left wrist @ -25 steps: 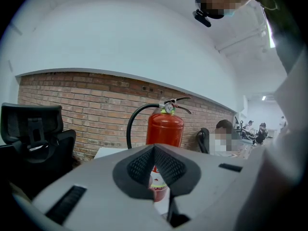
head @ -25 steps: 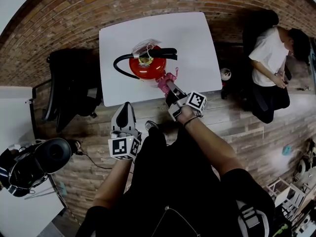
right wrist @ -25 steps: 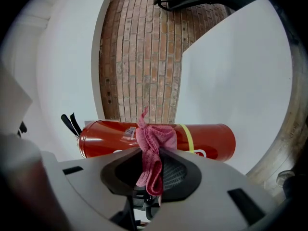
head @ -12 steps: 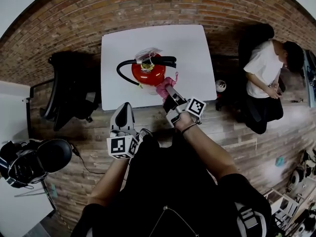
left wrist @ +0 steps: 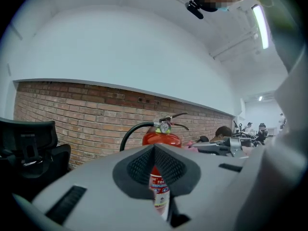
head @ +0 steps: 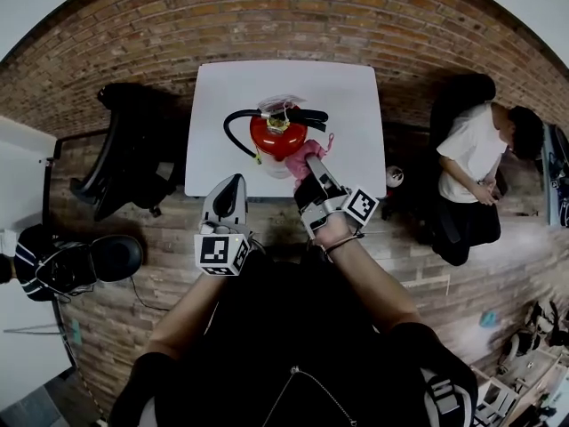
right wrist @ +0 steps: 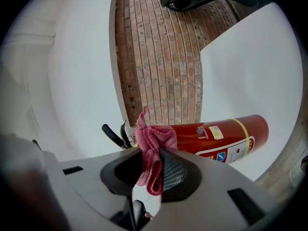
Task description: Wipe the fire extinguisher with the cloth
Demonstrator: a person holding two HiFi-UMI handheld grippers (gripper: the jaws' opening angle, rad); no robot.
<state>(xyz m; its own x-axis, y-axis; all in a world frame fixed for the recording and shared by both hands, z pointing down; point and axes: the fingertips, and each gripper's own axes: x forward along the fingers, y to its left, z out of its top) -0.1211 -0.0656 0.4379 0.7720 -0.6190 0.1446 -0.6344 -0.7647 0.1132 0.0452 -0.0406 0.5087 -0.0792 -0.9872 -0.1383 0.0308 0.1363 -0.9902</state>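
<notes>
rough brick wall (head: 284, 16) is seen behind a smooth white square table (head: 222, 105) in the upper centre of the head view. a glossy red cylindrical fire extinguisher (head: 277, 139) is stood upright on it, with a curved black hose (head: 238, 123) looped from its top. a soft, knitted pink cloth (head: 305, 154) is pinched between the ribbed pads of the right gripper (head: 313, 165) and laid against the cylinder's lower right side. the left gripper (head: 234, 185), just below the table's lower edge, is closed with nothing between its pads and is kept apart from the extinguisher.
</notes>
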